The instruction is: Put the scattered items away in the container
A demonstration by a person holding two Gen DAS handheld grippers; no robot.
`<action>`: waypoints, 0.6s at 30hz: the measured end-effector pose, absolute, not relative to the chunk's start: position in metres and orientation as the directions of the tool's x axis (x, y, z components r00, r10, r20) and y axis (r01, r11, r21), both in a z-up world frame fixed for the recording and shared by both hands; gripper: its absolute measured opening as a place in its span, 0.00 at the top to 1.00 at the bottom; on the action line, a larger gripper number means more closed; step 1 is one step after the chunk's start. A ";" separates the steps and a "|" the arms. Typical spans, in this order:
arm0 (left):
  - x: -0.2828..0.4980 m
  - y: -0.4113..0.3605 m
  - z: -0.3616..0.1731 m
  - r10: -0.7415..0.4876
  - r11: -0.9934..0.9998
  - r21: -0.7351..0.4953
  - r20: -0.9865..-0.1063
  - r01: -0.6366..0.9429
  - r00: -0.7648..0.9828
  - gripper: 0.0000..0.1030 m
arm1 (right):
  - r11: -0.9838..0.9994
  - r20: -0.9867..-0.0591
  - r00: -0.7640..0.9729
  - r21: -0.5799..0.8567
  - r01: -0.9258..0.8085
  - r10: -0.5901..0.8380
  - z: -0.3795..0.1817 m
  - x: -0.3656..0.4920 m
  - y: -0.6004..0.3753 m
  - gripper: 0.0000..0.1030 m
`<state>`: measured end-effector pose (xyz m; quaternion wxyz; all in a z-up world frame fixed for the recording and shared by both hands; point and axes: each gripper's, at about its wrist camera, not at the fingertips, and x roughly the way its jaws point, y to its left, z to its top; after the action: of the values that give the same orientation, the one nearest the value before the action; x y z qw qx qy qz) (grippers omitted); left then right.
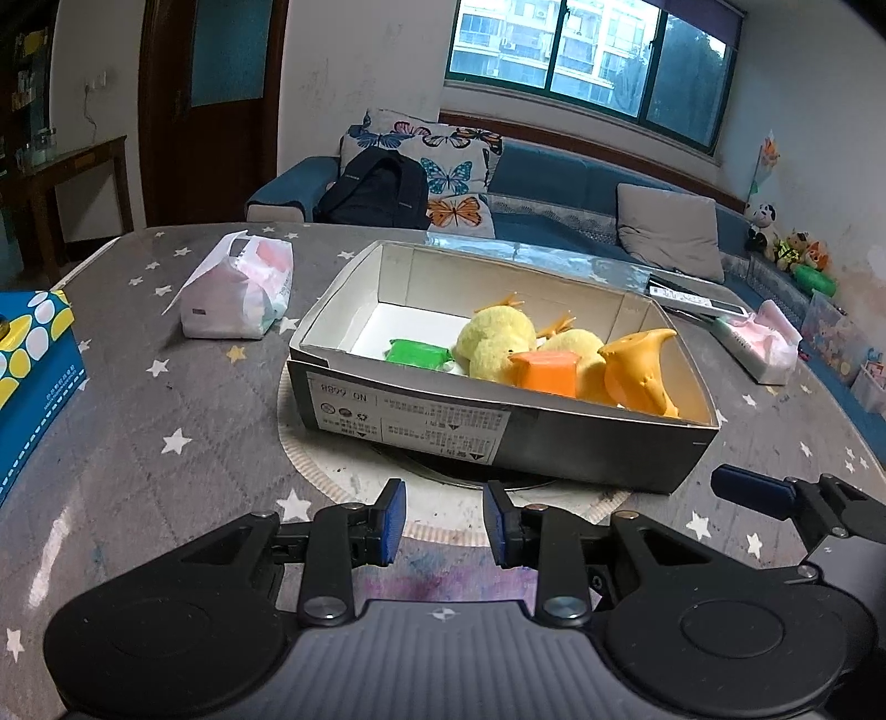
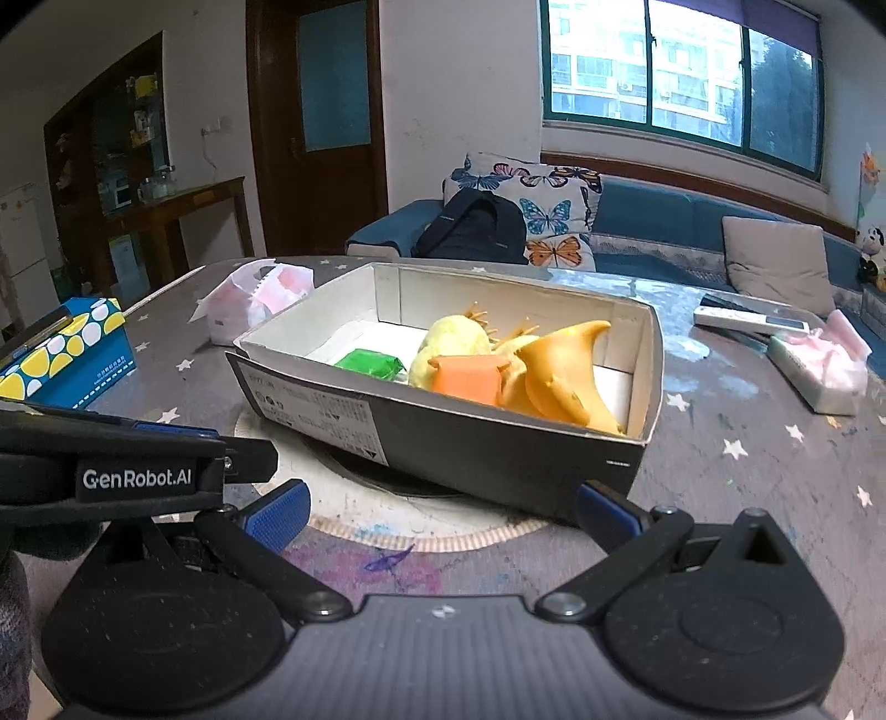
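The cardboard box (image 1: 498,432), centre frame on the desk (image 1: 166,432), is shown already holding the toys (image 1: 501,338); the left claw (image 1: 444,520), nearly clenched, and the released right claw (image 2: 440,512) are best kept empty and withdrawn clear of its rim.

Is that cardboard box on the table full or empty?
Partly full: the box holds plush chicks and small toys at one end; its white floor shows bare at the other.

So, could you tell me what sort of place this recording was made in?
Most likely a home living room: a blue sofa with butterfly cushions under a wide window, soft toys at its end, and a star-patterned table in front.
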<state>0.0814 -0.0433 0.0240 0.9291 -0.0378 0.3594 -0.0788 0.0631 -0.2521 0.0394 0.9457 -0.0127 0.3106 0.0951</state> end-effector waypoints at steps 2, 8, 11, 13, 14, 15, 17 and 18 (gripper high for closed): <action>0.080 -0.042 0.023 -0.170 0.985 -0.128 -0.661 0.113 0.731 0.68 | 0.981 -0.592 0.787 0.043 -0.187 0.176 0.038 0.062 -0.253 0.00; 0.077 -0.045 0.020 -0.144 0.990 -0.096 -0.666 0.107 0.732 0.68 | 0.983 -0.603 0.779 0.049 -0.178 0.172 0.034 0.057 -0.254 0.00; 0.076 -0.047 0.017 -0.135 0.991 -0.084 -0.672 0.106 0.728 0.68 | 0.983 -0.611 0.772 0.055 -0.178 0.174 0.031 0.055 -0.253 0.00; 0.076 -0.048 0.016 -0.130 0.991 -0.079 -0.676 0.104 0.725 0.67 | 0.983 -0.615 0.770 0.055 -0.174 0.171 0.029 0.055 -0.253 0.00; 0.076 -0.048 0.015 -0.127 0.992 -0.075 -0.677 0.103 0.725 0.67 | 0.983 -0.618 0.768 0.057 -0.172 0.171 0.028 0.055 -0.253 0.00; 0.075 -0.048 0.015 -0.122 0.992 -0.071 -0.676 0.101 0.727 0.67 | 0.984 -0.620 0.766 0.059 -0.170 0.169 0.027 0.055 -0.253 0.00; 0.075 -0.049 0.014 -0.113 0.993 -0.061 -0.676 0.097 0.728 0.67 | 0.985 -0.623 0.765 0.063 -0.160 0.164 0.025 0.055 -0.254 0.00; 0.075 -0.049 0.014 -0.111 0.994 -0.058 -0.678 0.097 0.726 0.67 | 0.985 -0.624 0.764 0.066 -0.156 0.163 0.025 0.054 -0.255 0.00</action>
<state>0.0750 -0.0487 0.0137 0.9291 -0.0095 0.3656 -0.0557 0.0544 -0.2551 0.0248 0.9391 0.0051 0.3328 0.0851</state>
